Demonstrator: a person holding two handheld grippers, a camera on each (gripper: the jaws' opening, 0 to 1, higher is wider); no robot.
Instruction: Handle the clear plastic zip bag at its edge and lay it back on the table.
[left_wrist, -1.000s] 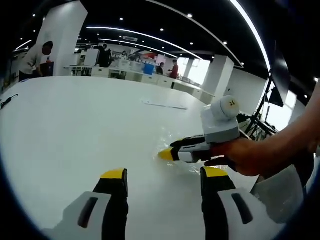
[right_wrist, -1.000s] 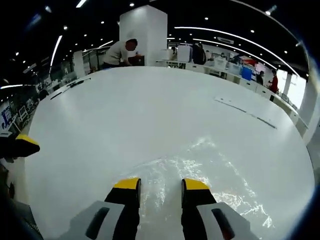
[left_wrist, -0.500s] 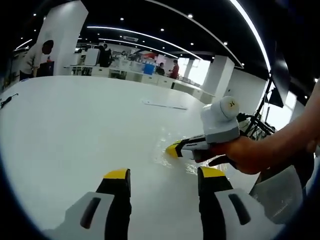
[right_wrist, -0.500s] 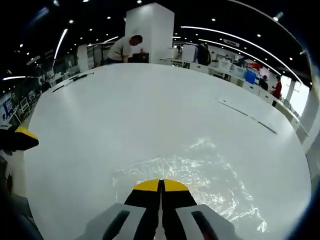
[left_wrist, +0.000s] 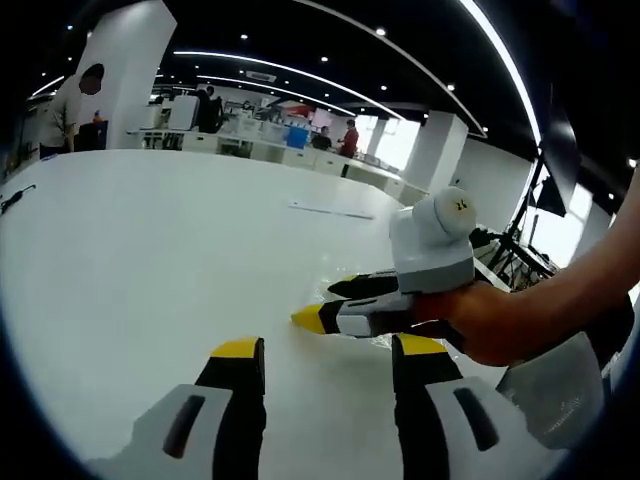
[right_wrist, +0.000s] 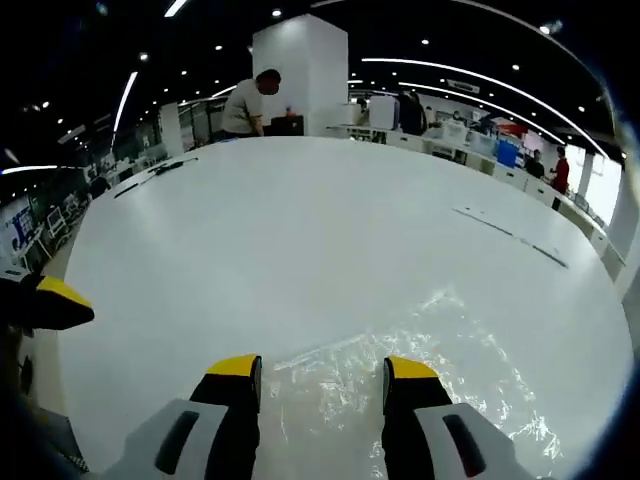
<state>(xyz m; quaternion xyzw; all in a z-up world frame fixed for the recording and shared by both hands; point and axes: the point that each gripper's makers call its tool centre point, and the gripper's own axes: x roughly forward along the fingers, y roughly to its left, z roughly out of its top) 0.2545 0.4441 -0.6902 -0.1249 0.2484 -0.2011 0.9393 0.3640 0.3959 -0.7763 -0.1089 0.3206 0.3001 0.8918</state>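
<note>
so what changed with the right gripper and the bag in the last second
The right gripper was open a second ago, shut on the near edge of the bag half a second ago, and has now opened again, letting go. The bag lies flat on the table, in much the same place. The left gripper stayed open and apart from the bag.

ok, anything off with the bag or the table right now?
Nothing stands out. The clear plastic zip bag lies crinkled but flat on the white table, with no tear or spill showing. The right gripper is open with its jaws on either side of the bag's near edge; the left gripper is open too.
</note>
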